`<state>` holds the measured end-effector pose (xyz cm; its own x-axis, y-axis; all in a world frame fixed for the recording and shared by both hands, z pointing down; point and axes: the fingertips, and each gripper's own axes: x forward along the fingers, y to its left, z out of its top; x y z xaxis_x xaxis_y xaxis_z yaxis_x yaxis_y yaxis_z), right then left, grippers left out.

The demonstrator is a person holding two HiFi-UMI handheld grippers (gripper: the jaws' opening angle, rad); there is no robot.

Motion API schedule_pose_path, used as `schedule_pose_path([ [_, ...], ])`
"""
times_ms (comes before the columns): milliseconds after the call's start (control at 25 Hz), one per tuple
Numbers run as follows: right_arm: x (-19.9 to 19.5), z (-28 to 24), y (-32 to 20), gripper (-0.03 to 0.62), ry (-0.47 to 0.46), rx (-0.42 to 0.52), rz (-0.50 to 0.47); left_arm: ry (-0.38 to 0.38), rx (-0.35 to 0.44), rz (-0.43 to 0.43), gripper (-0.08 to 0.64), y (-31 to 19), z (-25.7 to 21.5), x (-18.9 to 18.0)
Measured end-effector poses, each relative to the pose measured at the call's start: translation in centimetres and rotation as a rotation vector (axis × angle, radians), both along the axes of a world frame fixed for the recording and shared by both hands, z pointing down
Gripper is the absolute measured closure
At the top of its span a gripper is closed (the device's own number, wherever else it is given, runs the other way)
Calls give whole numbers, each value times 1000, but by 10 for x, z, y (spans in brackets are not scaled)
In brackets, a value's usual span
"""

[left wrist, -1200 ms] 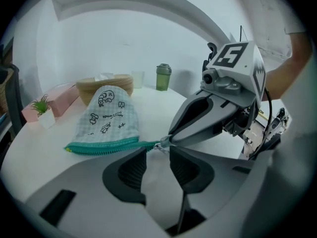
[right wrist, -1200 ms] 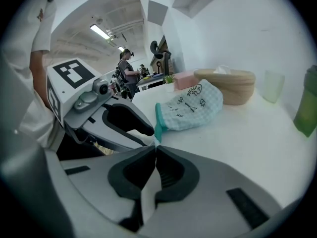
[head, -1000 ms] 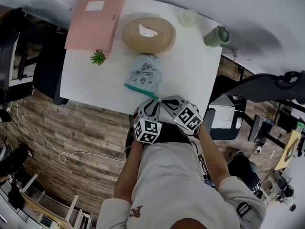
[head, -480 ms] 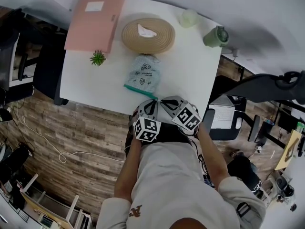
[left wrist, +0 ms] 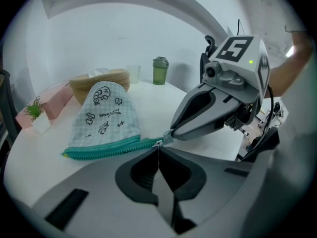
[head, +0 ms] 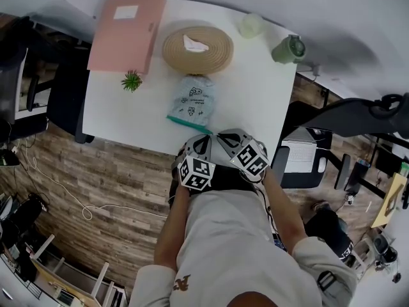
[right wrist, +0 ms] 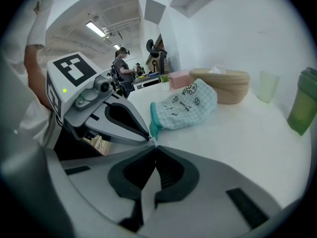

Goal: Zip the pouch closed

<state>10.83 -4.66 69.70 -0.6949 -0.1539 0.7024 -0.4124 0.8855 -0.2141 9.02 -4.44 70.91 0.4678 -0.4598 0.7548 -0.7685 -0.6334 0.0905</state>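
pinching pouch (left wrist: pixel 104 118) zipper end: right gripper (right wrist: pixel 154 144), left gripper (left wrist: pixel 158 145) (just closed on it).

Pouch (left wrist: pixel 104 114) print: black doodles, one line of lettering, too small to read.
Pink folder (head: pixel 124 34) label: white patch, nothing legible.
Marker cubes (head: pixel 197 174): black-and-white square codes, no letters.
Shirt (head: pixel 223 242) print: small reddish mark, unreadable.

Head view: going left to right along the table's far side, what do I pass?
pink folder → woven basket → pale cup → green bottle
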Motion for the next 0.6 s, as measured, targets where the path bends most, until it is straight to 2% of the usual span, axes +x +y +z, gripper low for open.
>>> schedule_pose_path([
  [600, 2, -2, -4, 589, 23, 7, 51, 25, -19, -9, 561, -6, -2, -9],
])
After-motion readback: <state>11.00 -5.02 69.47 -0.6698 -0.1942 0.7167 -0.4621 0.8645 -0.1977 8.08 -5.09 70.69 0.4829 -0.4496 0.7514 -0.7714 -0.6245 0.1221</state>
